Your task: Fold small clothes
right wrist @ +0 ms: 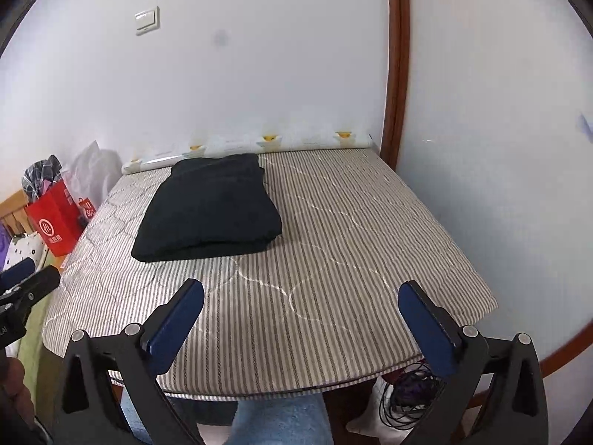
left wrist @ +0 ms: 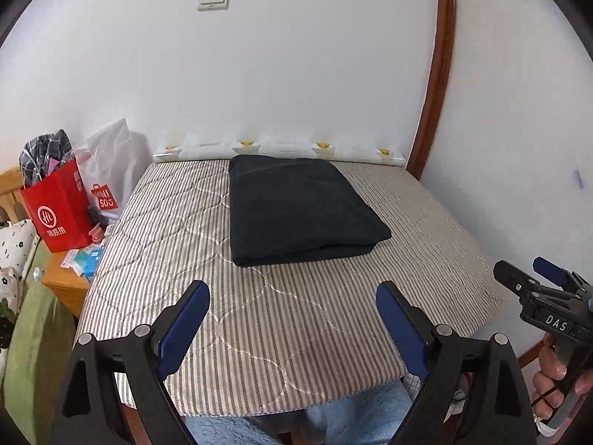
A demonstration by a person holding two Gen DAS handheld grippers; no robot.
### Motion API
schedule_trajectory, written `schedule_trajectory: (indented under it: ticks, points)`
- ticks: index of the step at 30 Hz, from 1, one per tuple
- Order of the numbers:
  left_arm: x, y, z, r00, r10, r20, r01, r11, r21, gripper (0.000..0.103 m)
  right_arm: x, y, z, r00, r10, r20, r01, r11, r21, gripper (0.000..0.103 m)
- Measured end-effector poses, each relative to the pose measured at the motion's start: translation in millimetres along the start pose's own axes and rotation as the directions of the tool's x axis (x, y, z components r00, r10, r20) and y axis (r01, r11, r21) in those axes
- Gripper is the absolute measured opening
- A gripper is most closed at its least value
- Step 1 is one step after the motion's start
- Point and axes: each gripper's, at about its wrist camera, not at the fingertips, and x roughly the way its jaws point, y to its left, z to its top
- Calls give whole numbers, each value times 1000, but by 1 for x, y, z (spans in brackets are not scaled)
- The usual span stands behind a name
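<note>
The black knit garment (left wrist: 302,207), folded into a thick flat rectangle, lies toward the far side of the striped grey-and-white quilted table cover (left wrist: 259,315), its edges stacked squarely; to your eye the folding of this piece looks finished. Your left gripper (left wrist: 292,324) hangs over the cover's near edge with its blue-padded fingers spread and nothing between them. Your right gripper (right wrist: 300,319) does likewise, fingers wide and empty. No other unfolded clothes show on the cover.
</note>
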Motion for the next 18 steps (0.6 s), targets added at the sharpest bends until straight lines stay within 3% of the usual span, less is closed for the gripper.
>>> schedule_trajectory:
  ticks: [18]
  points:
    - [-4, 3, -4, 1000, 3, -1, -3, 1000, -10, 91, -9, 5, -4, 1000, -26, 3, 26, 1000, -6, 103]
